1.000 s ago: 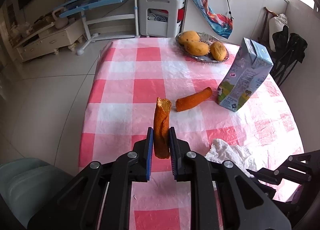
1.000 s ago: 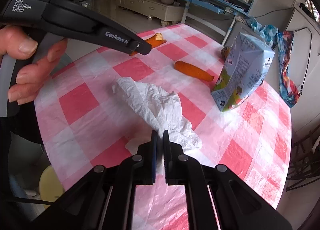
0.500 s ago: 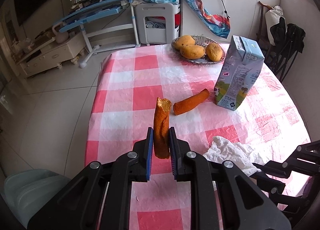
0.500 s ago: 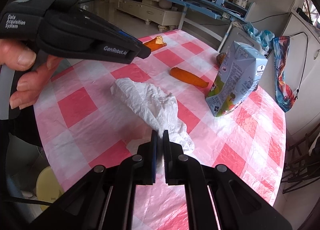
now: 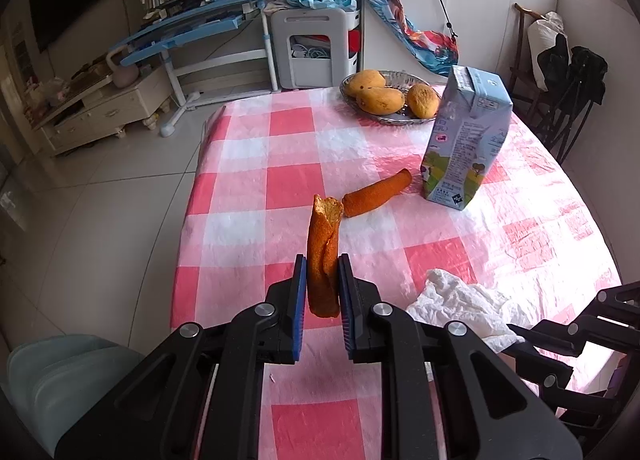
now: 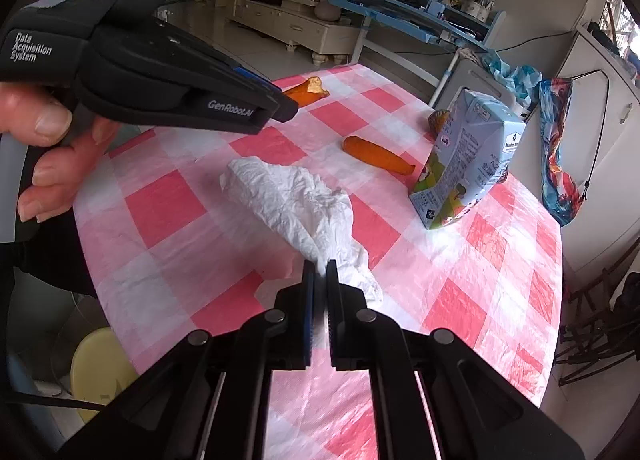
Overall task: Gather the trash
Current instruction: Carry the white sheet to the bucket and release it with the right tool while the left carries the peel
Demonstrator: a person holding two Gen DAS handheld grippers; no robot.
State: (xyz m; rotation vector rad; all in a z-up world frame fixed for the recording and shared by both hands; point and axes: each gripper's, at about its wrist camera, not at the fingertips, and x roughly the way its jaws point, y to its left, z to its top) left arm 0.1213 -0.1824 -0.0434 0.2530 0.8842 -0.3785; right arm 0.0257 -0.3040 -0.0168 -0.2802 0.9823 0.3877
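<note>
My left gripper [image 5: 322, 272] is shut on a curled strip of orange peel [image 5: 322, 244] and holds it upright above the pink checked tablecloth [image 5: 280, 131]. From the right wrist view, the same peel [image 6: 306, 91] sticks out past the left gripper [image 6: 290, 109]. My right gripper [image 6: 320, 272] is shut on the near end of a crumpled white tissue [image 6: 288, 195]. The rest of the tissue [image 5: 464, 304] lies on the cloth. A second orange peel [image 5: 376, 192] lies on the table beside a blue milk carton [image 5: 464, 139].
A metal dish [image 5: 400, 119] with three mangoes stands at the table's far end. A hand [image 6: 44, 147] grips the left tool. A yellow stool [image 6: 100, 368] and a pale green seat [image 5: 60, 372] stand beyond the near table edge. Dark chairs stand at the right.
Both grippers keep their hold. The left gripper has rolled a little, so the table and the carton now look more level in its view.
</note>
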